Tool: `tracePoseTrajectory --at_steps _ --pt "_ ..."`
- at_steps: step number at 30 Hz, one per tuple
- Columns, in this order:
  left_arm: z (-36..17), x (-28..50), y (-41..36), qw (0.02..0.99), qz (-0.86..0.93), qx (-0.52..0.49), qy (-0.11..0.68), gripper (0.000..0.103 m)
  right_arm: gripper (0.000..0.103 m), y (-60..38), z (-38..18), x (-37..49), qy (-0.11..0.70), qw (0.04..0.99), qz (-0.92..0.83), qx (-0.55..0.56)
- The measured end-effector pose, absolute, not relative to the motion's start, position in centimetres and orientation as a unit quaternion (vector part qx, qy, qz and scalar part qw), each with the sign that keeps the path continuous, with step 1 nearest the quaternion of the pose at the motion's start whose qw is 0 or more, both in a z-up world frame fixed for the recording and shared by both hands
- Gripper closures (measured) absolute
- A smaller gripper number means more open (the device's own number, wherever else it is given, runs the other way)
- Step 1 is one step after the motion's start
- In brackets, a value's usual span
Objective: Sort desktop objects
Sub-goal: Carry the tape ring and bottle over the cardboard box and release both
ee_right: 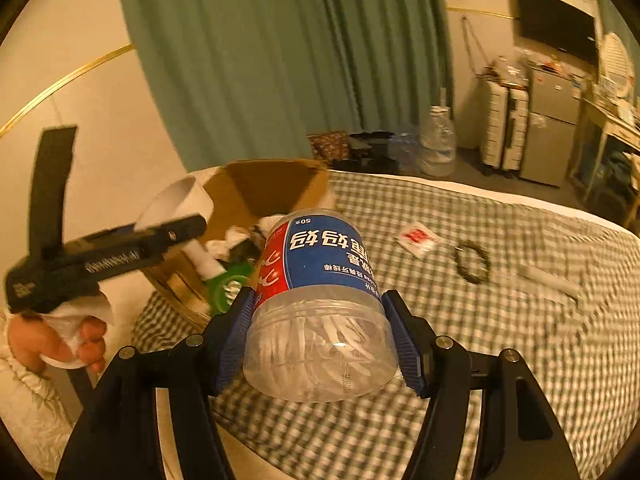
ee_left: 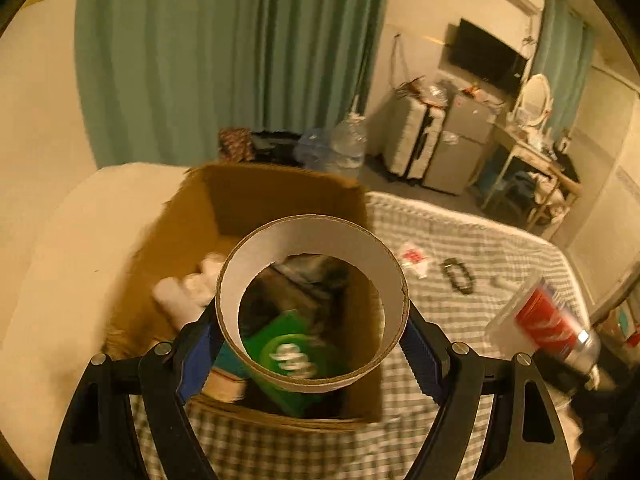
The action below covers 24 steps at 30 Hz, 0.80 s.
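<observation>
The left tool [ee_left: 312, 344] is clenched on an empty cardboard tape core [ee_left: 312, 304], its two blue pads pressing the ring from outside on both sides. It holds the ring directly above the open cardboard box [ee_left: 280, 192], and I think this is the reason for the position: once the pads release, the ring should fall inside. Through the hole of the ring one sees what already lies in the box, a green packet [ee_left: 288, 356] and some white rolled things [ee_left: 180, 300] (these are blurred, I cannot say what they are).

The right tool [ee_right: 320, 336] is grasping a clear plastic jar [ee_right: 320, 304] with a red and blue label. The jar lies on its side between the pads, the bottom toward the camera, and thin white sticks are visible inside it. It is carried above the checked bedsheet [ee_right: 480, 360], near the box but not yet over it, so I judge it waits for its turn after the ring.

The box stands on the bed, at the corner near the white pillow [ee_left: 80, 240]. On the sheet, well apart from the box, lie a small white sachet [ee_right: 418, 237] with red print and a dark beaded bracelet [ee_right: 473, 266], not yet sorted.
</observation>
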State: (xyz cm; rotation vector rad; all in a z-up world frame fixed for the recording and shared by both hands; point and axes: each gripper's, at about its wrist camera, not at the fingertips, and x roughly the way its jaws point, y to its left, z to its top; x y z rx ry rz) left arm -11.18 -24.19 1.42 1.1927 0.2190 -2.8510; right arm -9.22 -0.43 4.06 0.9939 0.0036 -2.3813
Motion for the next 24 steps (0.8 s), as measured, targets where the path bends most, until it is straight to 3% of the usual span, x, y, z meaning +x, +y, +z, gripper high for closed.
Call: tracePoseTrajectory --at_steps 5,10,19,21,22,24 --pt "-1.9 -12.1 -27.4 0.041 -0.909 0.411 0.049 0.020 0.039 -5.2 3.4 -12.6 -0.015 0.310 -0.870 0.382" --pt "-4.8 -14.1 -29.6 0.058 -0.891 0.444 0.078 0.020 0.039 -9.2 2.0 -15.9 -0.024 0.317 -0.861 0.397" --pt "-6.7 -17.0 -30.9 0.067 -0.883 0.459 0.076 0.018 0.039 -14.7 -0.3 -22.7 -0.054 0.322 -0.848 0.417" --pt "-7.1 -17.3 -30.9 0.063 -0.876 0.472 0.069 0.004 0.031 -15.0 -0.2 -23.9 -0.060 0.311 -0.852 0.418" --pt "-7.4 -17.4 -30.8 0.061 -0.871 0.484 0.064 0.004 0.022 -14.8 0.1 -24.2 -0.059 0.303 -0.854 0.418" --pt "-7.3 -17.0 -30.3 0.057 -0.869 0.489 0.056 0.004 0.019 -14.0 0.8 -24.3 -0.066 0.286 -0.865 0.408"
